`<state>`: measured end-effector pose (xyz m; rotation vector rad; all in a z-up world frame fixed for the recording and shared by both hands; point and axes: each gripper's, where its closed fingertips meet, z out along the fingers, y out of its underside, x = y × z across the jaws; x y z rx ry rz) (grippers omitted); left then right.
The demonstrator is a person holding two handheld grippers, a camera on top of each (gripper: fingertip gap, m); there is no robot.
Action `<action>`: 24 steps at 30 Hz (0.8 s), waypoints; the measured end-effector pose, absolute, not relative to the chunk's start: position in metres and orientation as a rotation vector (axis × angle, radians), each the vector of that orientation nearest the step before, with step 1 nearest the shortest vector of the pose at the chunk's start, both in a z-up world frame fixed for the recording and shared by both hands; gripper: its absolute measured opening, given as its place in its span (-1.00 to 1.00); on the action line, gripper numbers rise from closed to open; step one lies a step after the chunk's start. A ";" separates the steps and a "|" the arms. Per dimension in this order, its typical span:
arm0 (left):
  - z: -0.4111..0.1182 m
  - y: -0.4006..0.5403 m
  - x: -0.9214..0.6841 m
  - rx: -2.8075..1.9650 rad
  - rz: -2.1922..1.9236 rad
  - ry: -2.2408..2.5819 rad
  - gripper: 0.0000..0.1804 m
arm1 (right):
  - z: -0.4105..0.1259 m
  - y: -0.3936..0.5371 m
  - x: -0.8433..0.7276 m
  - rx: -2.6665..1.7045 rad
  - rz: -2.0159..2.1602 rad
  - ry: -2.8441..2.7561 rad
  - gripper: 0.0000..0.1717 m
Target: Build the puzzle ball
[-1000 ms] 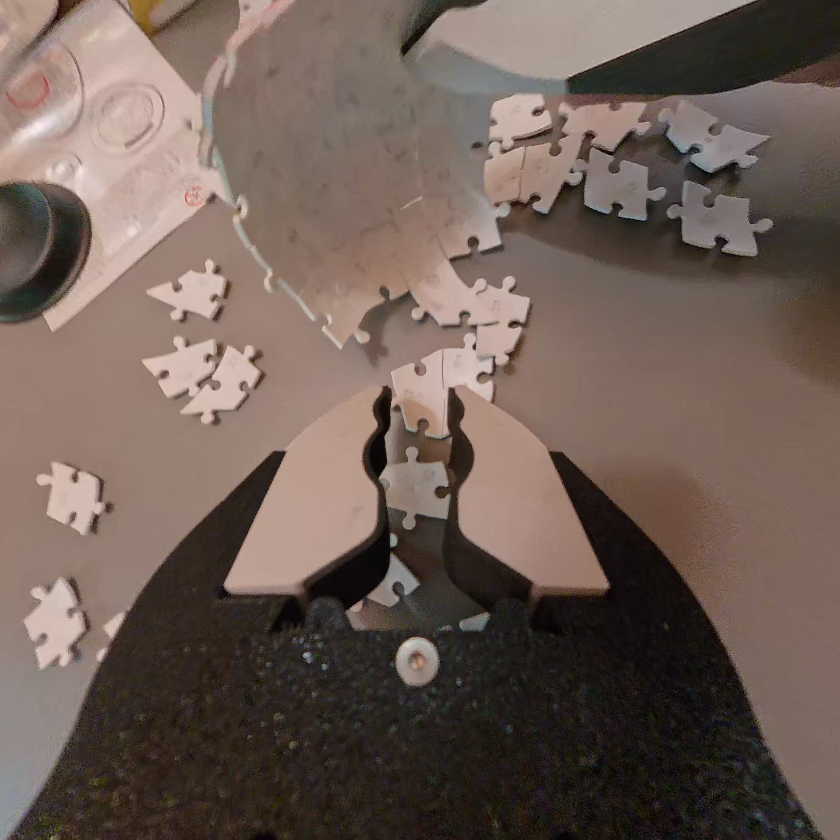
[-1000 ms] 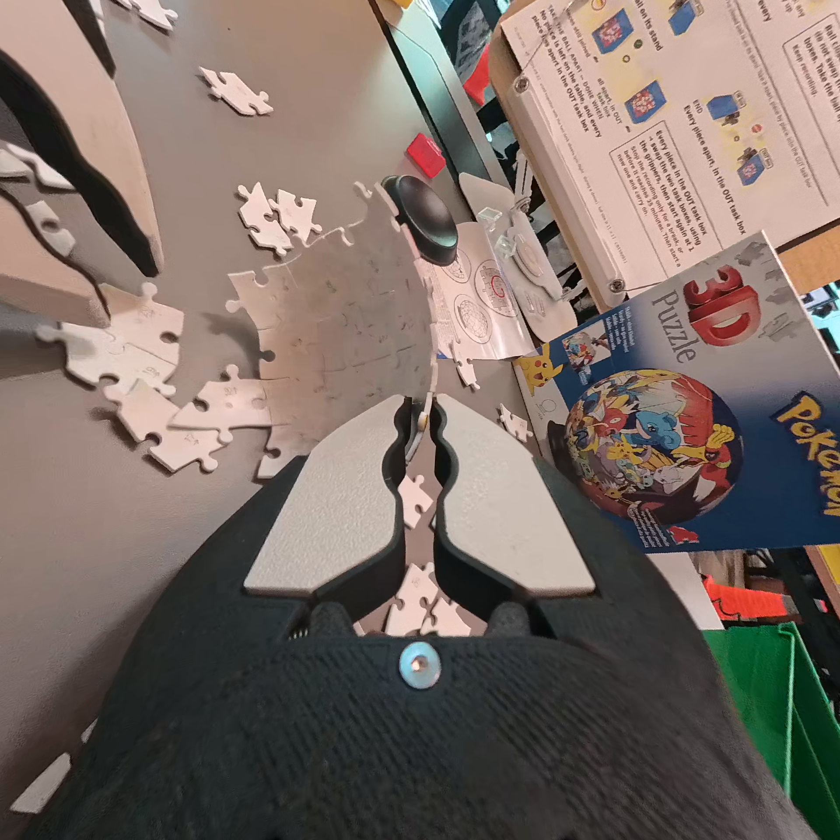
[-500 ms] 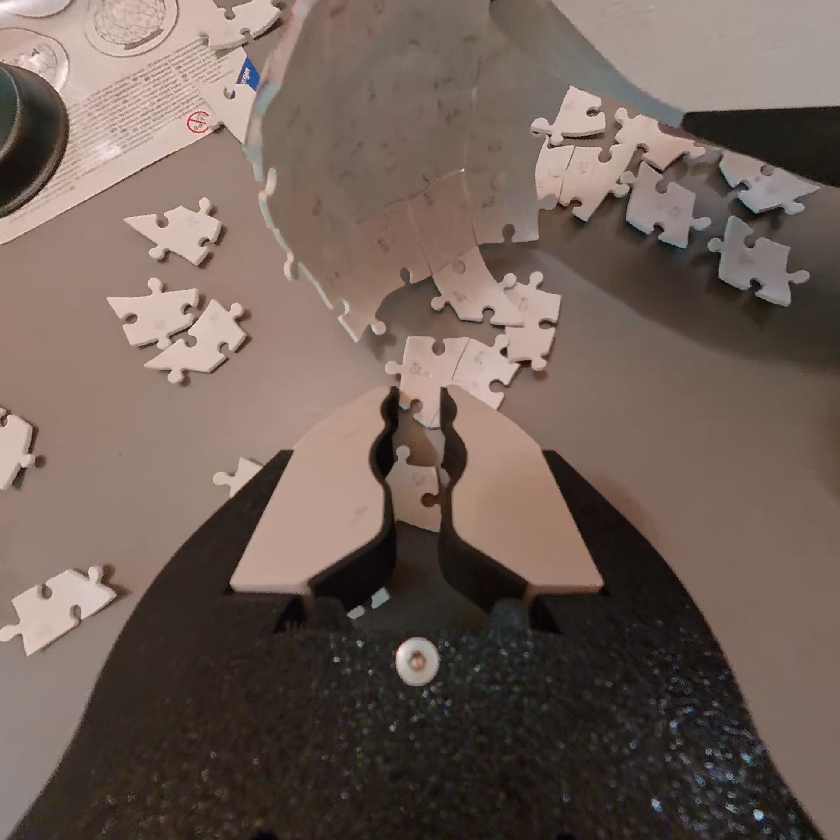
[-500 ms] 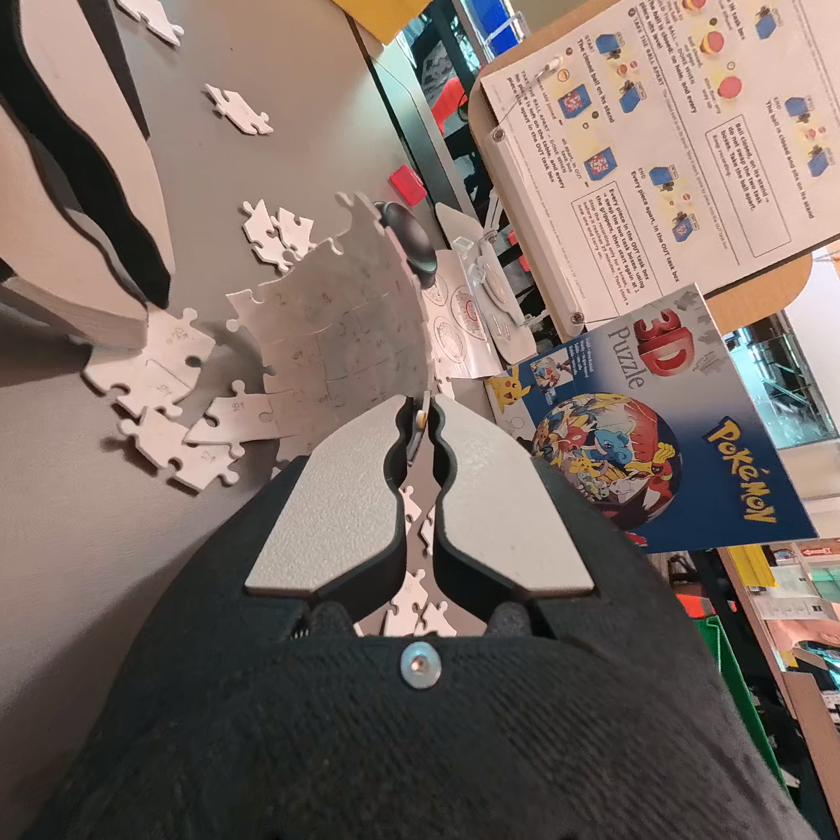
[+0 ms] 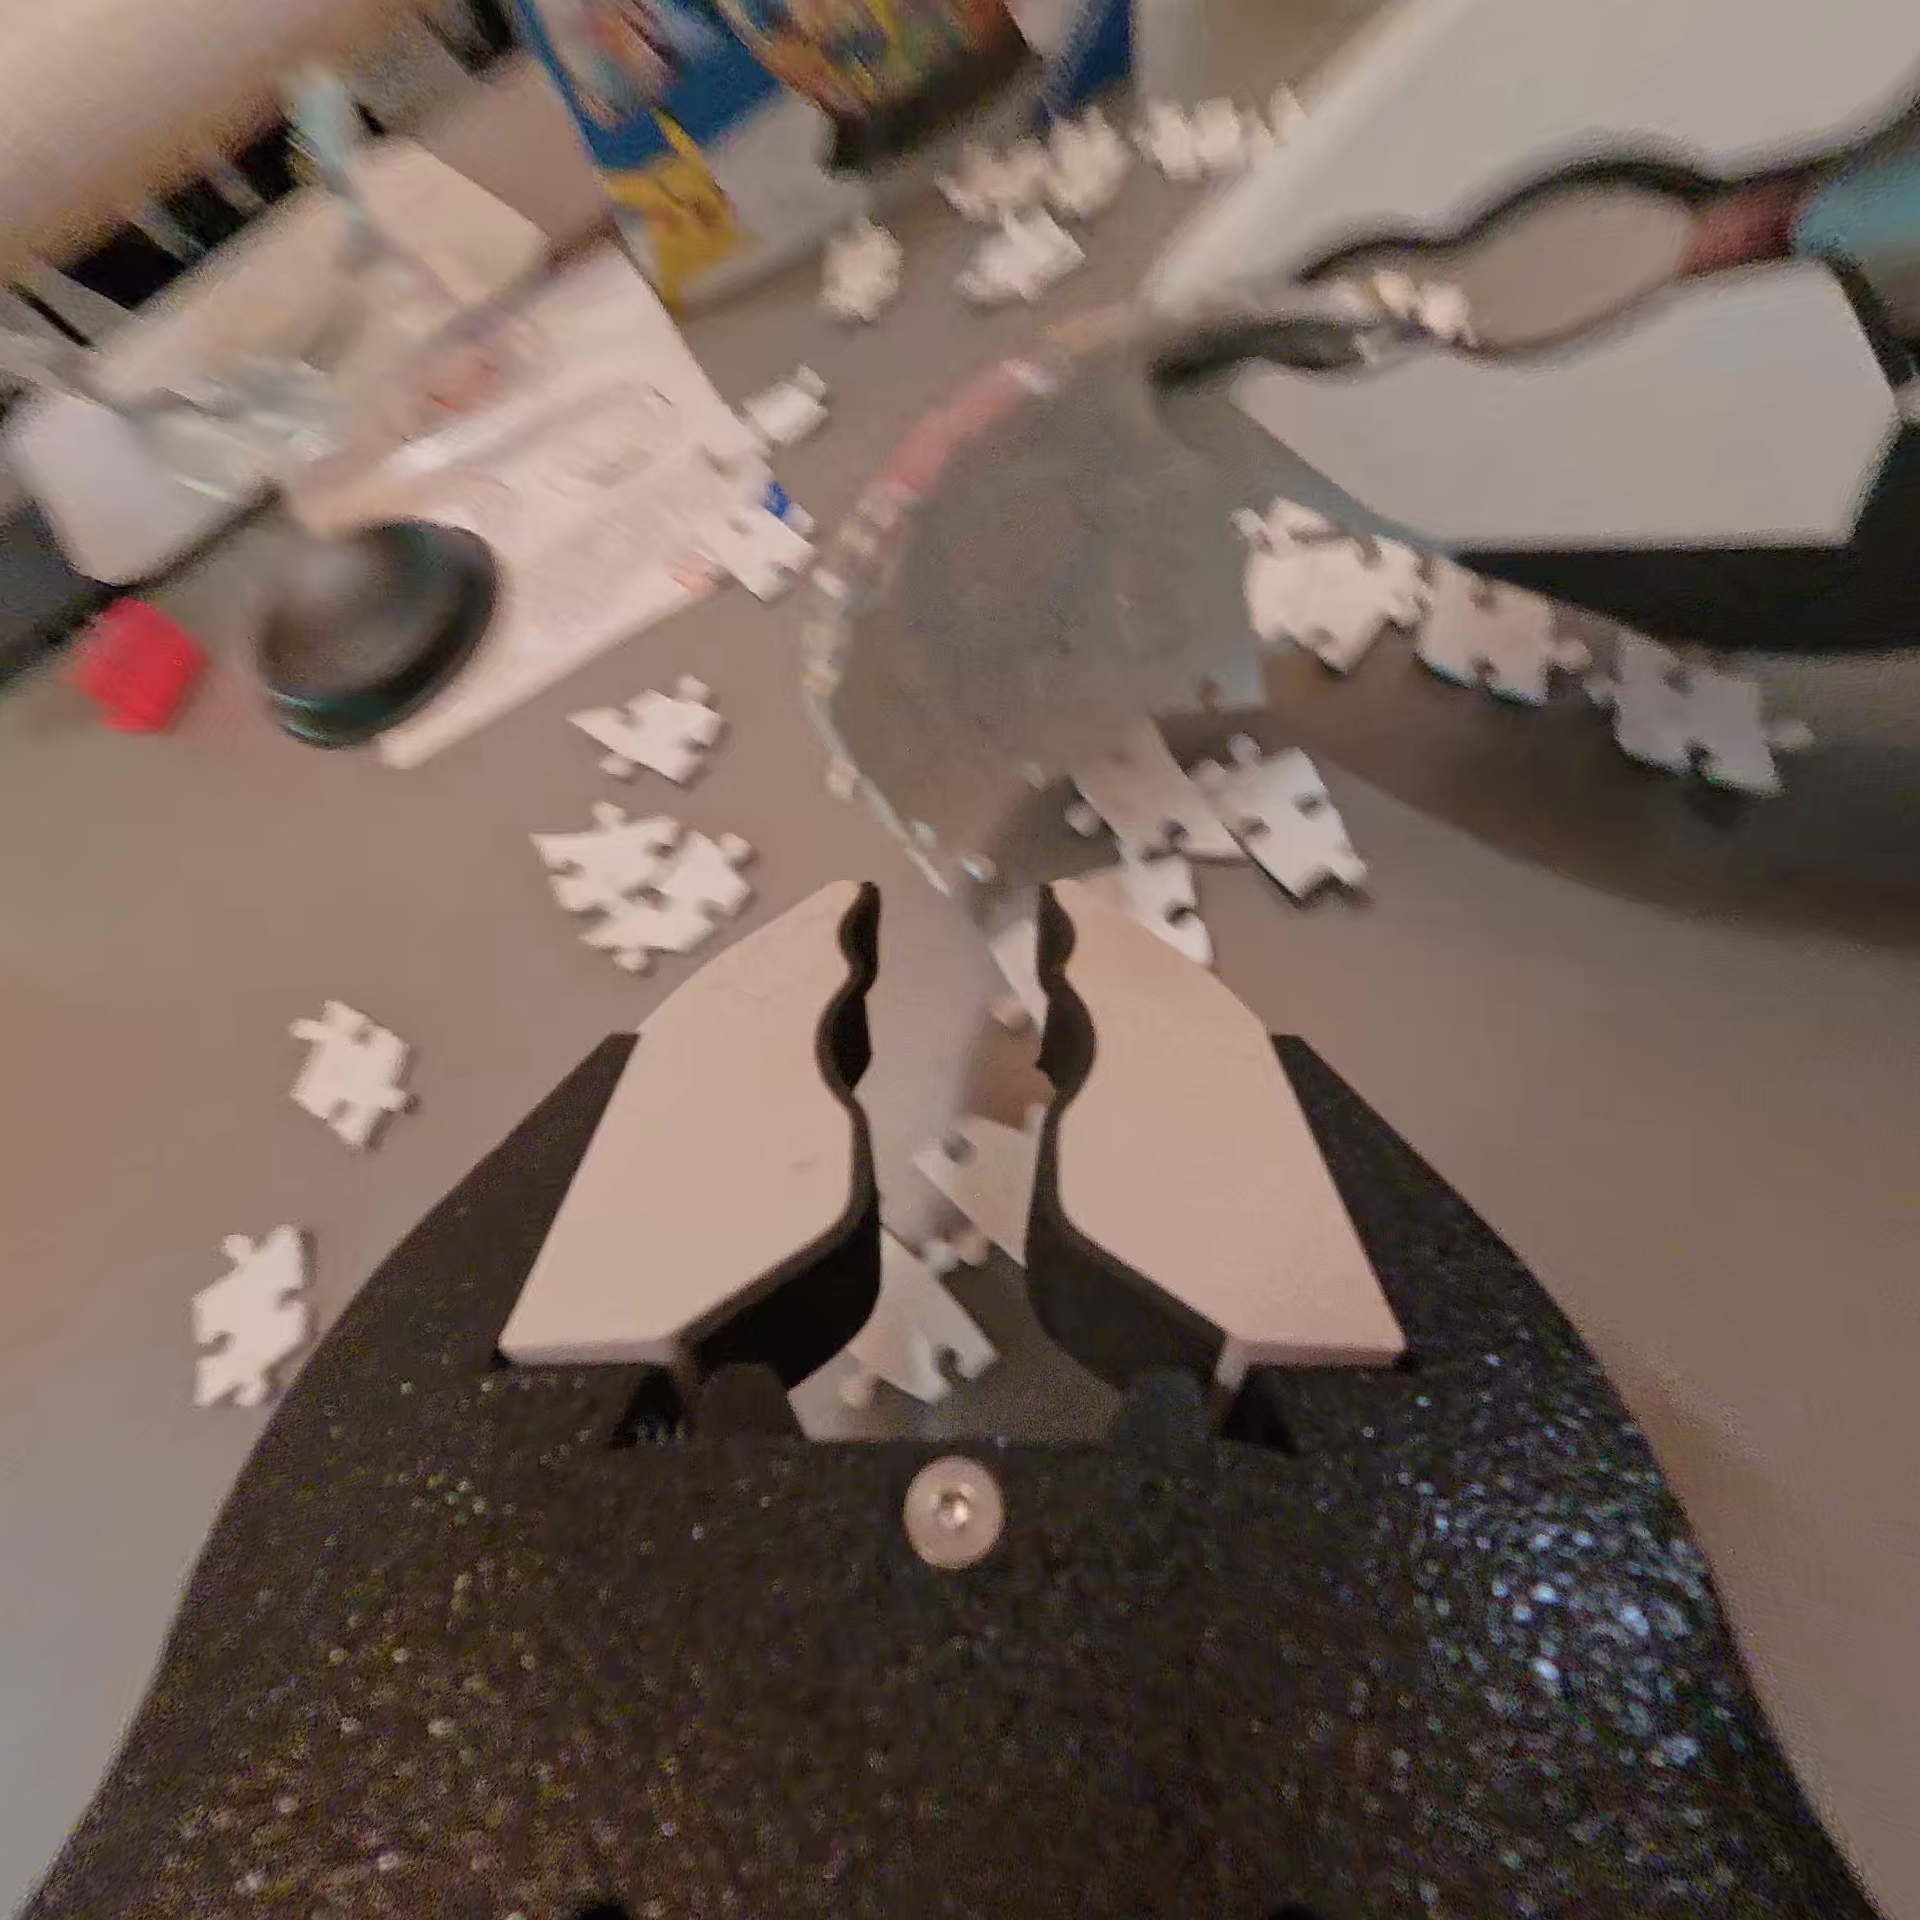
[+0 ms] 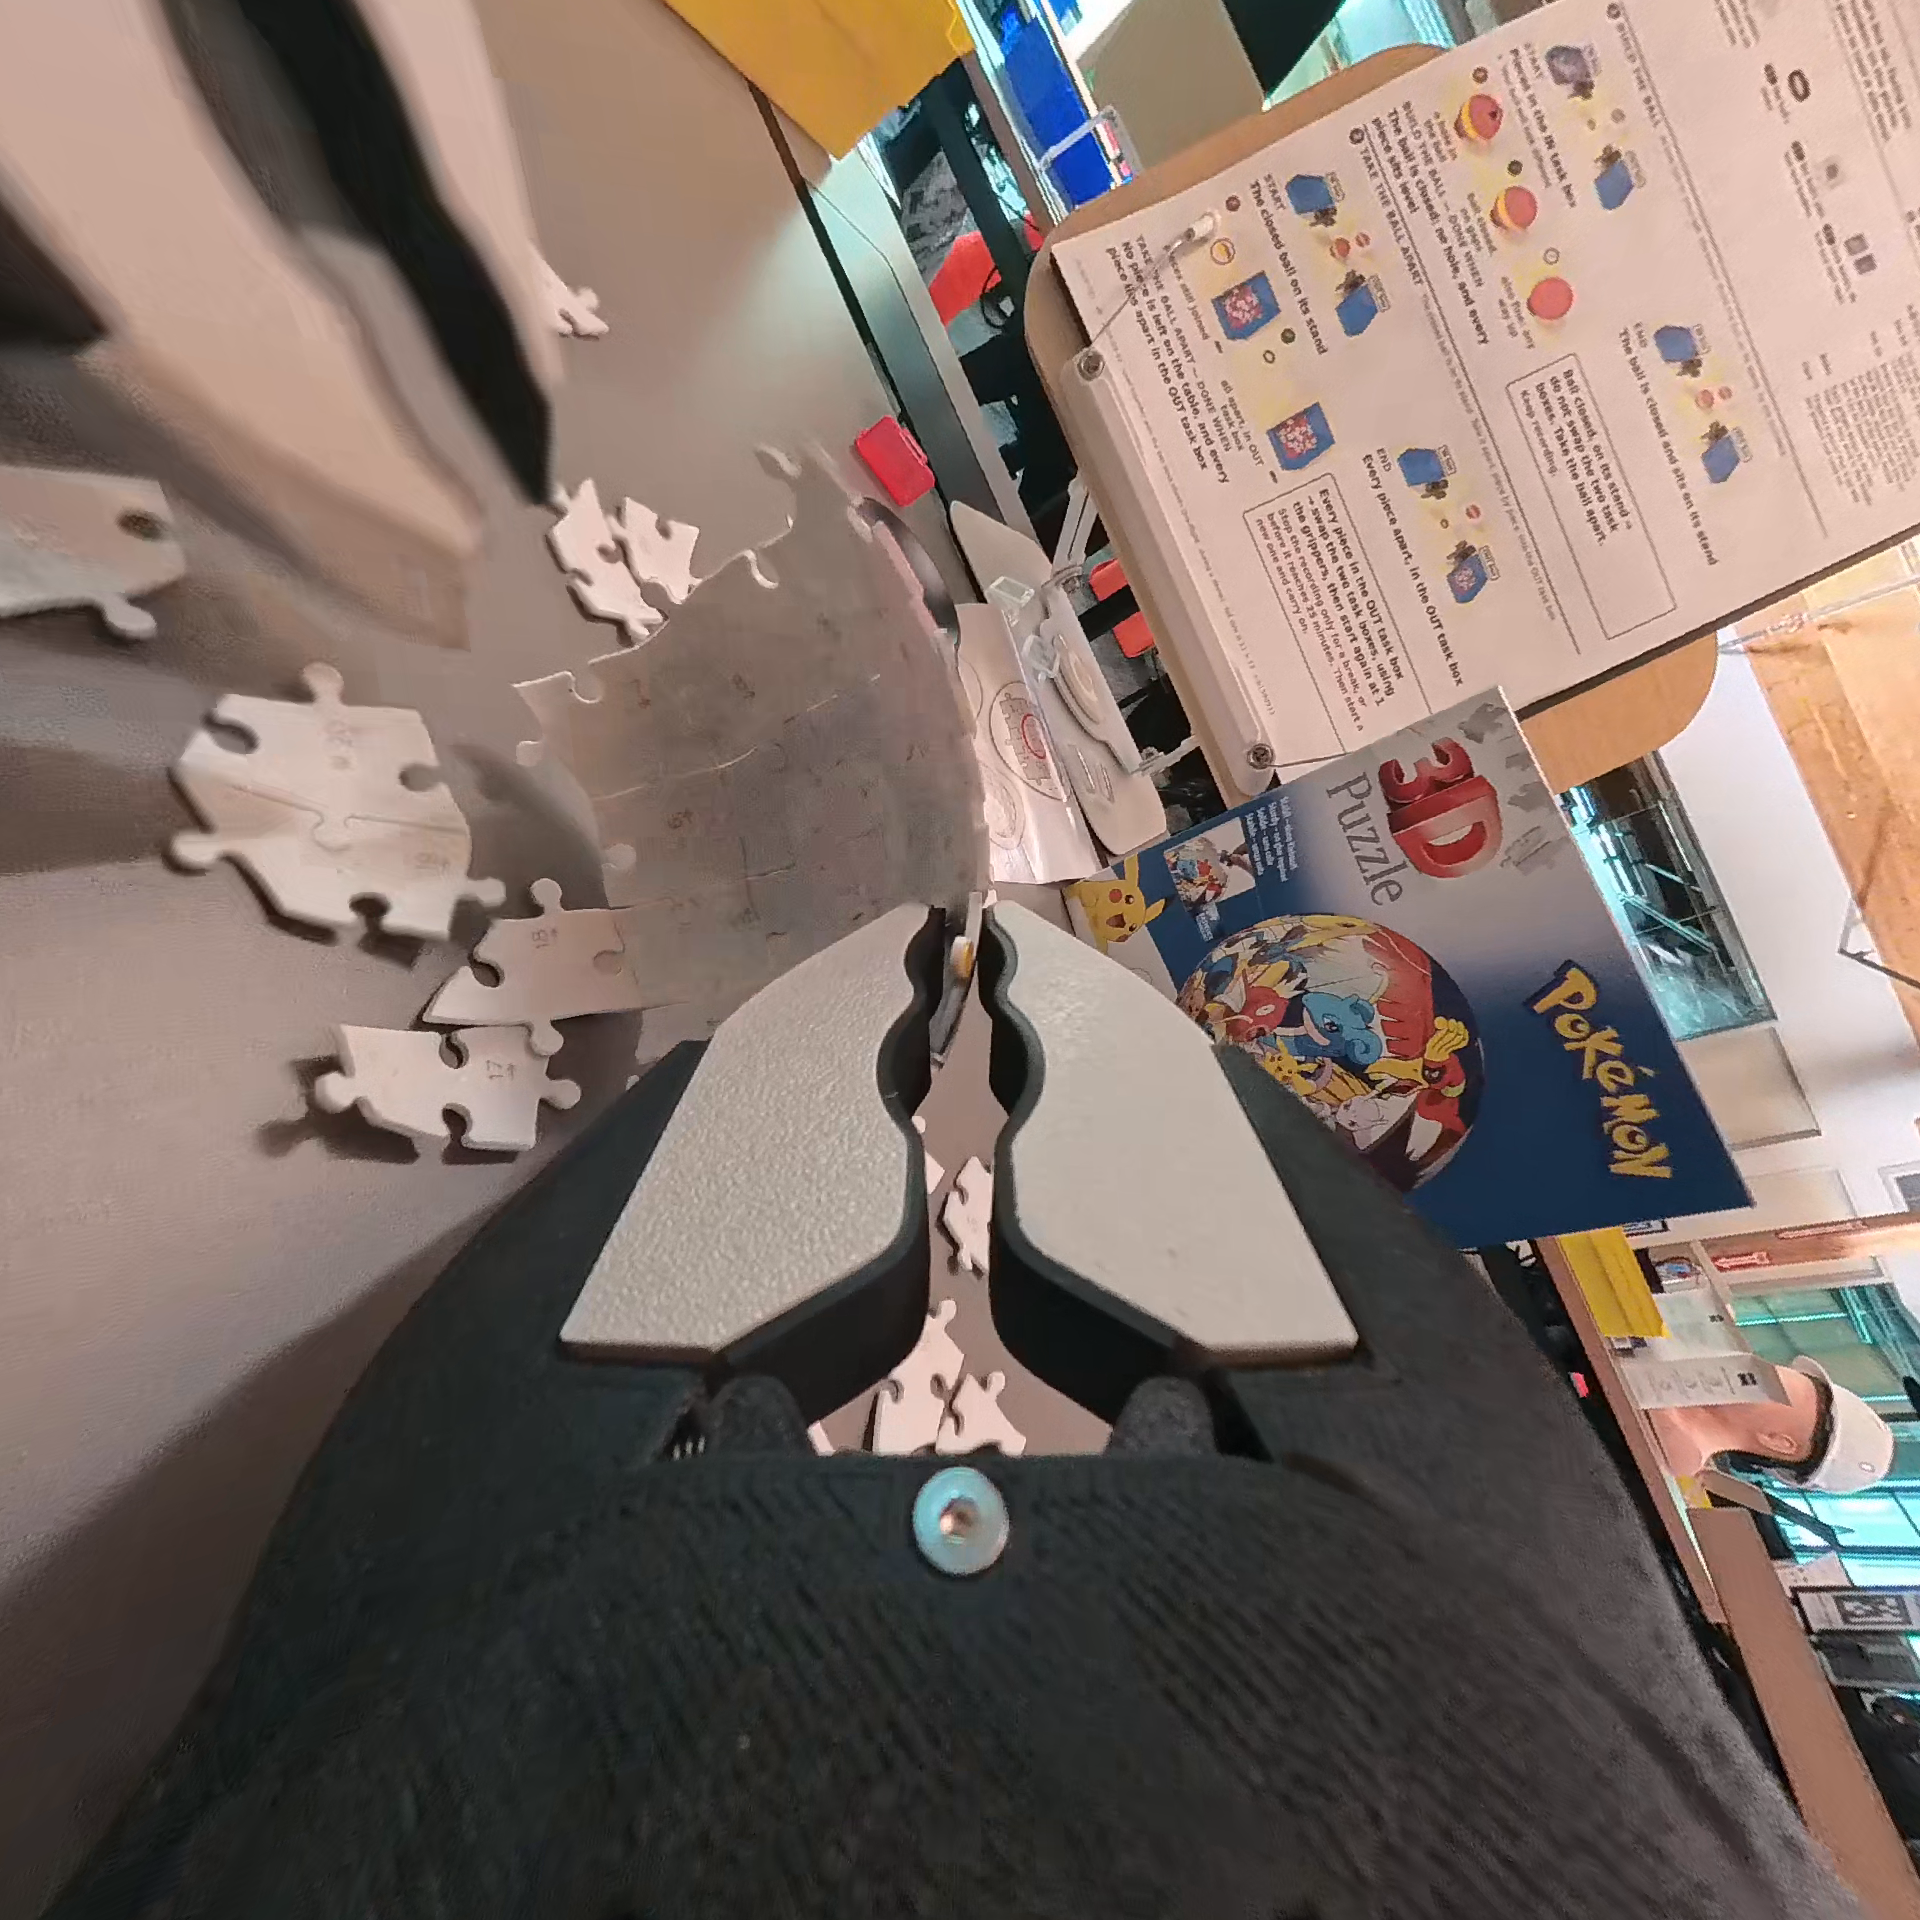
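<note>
1. The right gripper (image 6: 961, 935) is almost pressed together, its two pads pinching the thin edge of a curved puzzle shell (image 6: 790, 769), a domed sheet of joined pieces with a matte grey inner face and knobbed edges. The shell is lifted clear of the worktop (image 6: 156, 1195), rising from the fingertips up and to the left.
2. The left gripper (image 5: 951, 914) is spread, with bare worktop showing between its wavy black pads. The lower tip of the shell (image 5: 997, 665) hangs just ahead of its fingertips, and a loose white piece lies against the inner side of the right-hand finger (image 5: 1132, 997). The view is blurred, so contact there cannot be told, and nothing is plainly pinched.
3. Each gripper has flat pale fingers with scalloped dark rubber liners, set in a grainy black body.
4. Loose puzzle pieces (image 6: 322, 800) lie scattered on the smooth grey worktop, white and face down, some joined in twos and threes.
5. In the left wrist view a black round stand (image 5: 364, 634) sits on a printed leaflet (image 5: 582, 499), with a small red block (image 5: 140, 665) beside it.
6. In the right wrist view a blue puzzle box (image 6: 1423, 987) stands at the worktop's far edge, below a board carrying a printed instruction sheet (image 6: 1507, 343).
</note>
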<state>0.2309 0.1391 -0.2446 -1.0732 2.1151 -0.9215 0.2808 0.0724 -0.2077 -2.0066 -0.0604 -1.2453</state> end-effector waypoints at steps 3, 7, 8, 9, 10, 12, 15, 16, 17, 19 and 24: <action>-0.210 0.151 0.252 -0.977 -1.113 1.984 -0.61 | -0.207 0.074 0.280 -2.005 -1.249 -0.073 -0.94; -0.204 0.148 0.269 -0.672 -1.175 2.074 -0.62 | -0.207 0.076 0.281 -2.013 -1.248 -0.080 -0.94; -0.207 0.143 0.270 -0.600 -1.181 2.102 -0.65 | -0.207 0.076 0.282 -2.014 -1.246 -0.080 -0.94; -0.211 0.139 0.271 -0.547 -1.180 2.122 -0.69 | -0.206 0.076 0.282 -2.012 -1.249 -0.079 -0.94; -0.217 0.135 0.273 -0.513 -1.174 2.152 -0.71 | -0.206 0.075 0.283 -2.012 -1.251 -0.077 -0.94; -0.231 0.134 0.280 -0.511 -1.127 2.189 -0.69 | -0.207 0.074 0.284 -2.016 -1.250 -0.074 -0.94; -0.242 0.131 0.286 -0.517 -1.109 2.184 -0.85 | -0.207 0.074 0.285 -2.017 -1.235 -0.062 -0.94; -0.241 0.131 0.288 -0.513 -1.120 2.159 -0.91 | -0.207 0.073 0.286 -2.014 -1.224 -0.053 -0.94; -0.241 0.130 0.289 -0.509 -1.125 2.152 -0.91 | -0.208 0.073 0.286 -2.009 -1.205 -0.045 -0.94; -0.242 0.130 0.290 -0.543 -1.154 2.164 -0.92 | -0.209 0.072 0.287 -1.999 -1.153 -0.019 -0.91; -0.243 0.138 0.294 -0.704 -1.183 2.188 -0.96 | -0.204 0.050 0.276 -2.000 -0.973 0.061 -0.43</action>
